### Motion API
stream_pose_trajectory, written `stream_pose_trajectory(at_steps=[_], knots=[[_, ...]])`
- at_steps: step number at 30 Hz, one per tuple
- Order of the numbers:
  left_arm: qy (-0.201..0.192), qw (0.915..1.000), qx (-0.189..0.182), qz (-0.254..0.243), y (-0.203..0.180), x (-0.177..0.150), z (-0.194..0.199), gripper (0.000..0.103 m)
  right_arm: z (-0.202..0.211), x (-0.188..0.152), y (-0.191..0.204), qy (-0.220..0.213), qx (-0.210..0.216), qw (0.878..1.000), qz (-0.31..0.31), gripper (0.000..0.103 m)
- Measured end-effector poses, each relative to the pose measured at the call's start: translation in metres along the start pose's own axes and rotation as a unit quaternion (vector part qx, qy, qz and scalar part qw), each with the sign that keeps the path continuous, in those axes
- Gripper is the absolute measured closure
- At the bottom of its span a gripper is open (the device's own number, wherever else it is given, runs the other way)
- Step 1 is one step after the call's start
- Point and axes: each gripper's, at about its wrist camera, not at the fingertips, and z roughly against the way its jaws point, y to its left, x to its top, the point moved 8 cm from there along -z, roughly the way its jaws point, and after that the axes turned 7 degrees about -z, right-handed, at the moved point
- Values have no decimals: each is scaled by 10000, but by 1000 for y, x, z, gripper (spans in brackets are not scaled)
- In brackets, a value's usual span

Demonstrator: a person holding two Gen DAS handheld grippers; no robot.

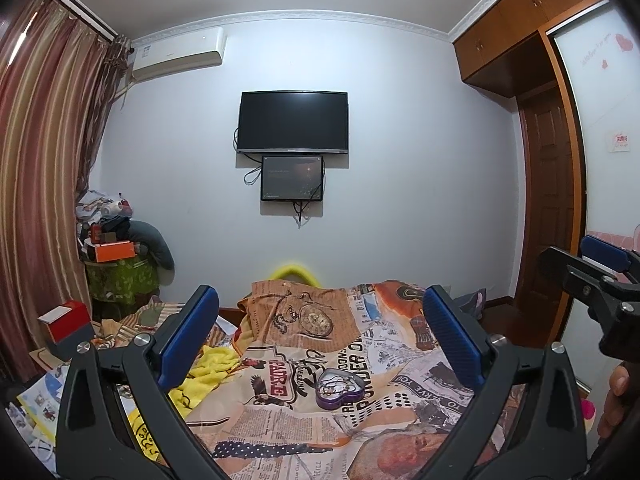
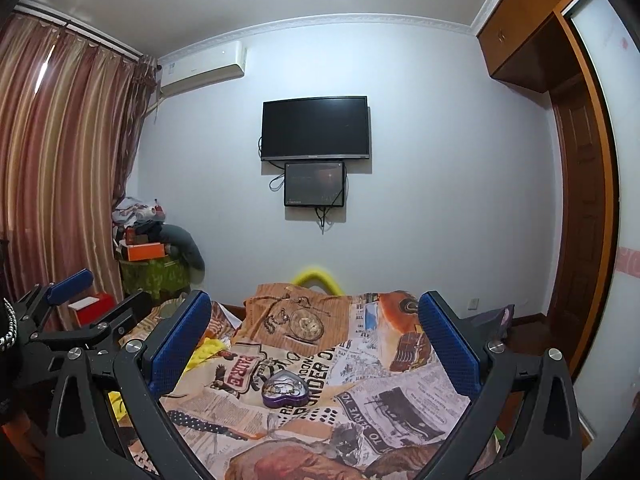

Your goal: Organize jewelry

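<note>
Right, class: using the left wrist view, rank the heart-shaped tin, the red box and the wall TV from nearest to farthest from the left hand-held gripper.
1. Heart-shaped tin, on the bedspread between the open fingers of the left hand-held gripper.
2. Red box, off to the left.
3. Wall TV, on the far wall.

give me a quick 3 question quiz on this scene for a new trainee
1. True or false: the left gripper is shut on the heart-shaped tin.
2. Multiple choice: where does the heart-shaped tin sit? A) on the printed bedspread B) on the orange box C) inside the wardrobe
3. Fill in: the tin is the colour ____ and has no ____ on, so the jewelry inside shows.

Key
1. False. Both the left gripper and the right gripper are open and hold nothing.
2. A
3. purple; lid
</note>
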Motion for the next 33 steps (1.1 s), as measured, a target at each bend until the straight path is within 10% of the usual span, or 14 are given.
stream_pose_trajectory(at_steps=[33], knots=[[169, 9994, -250, 181, 1, -10, -12, 1, 0, 0, -8, 190, -2, 9997, -168, 0]])
